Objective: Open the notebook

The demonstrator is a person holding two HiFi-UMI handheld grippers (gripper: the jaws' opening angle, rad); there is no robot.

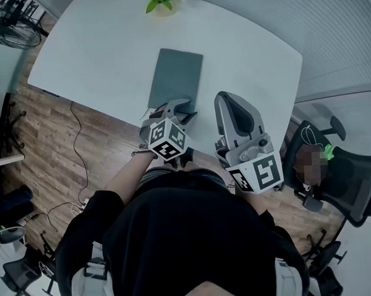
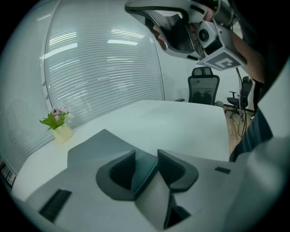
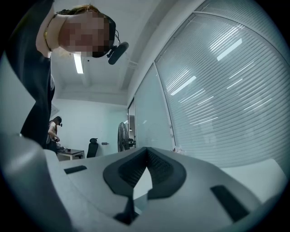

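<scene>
Left gripper view: notebook (image 2: 97, 145) near edge sits between half-spread left gripper (image 2: 146, 158) fingers, long axis running away; right gripper (image 3: 146, 152) fingers pressed together, empty, aside.

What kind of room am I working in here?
Probably an office or meeting room: a big white table, a swivel chair beyond it, and full-height blinds along the wall.

a white table (image 1: 97, 62) bears a grey notebook (image 1: 176, 78) and a small potted plant (image 1: 162, 1).
</scene>
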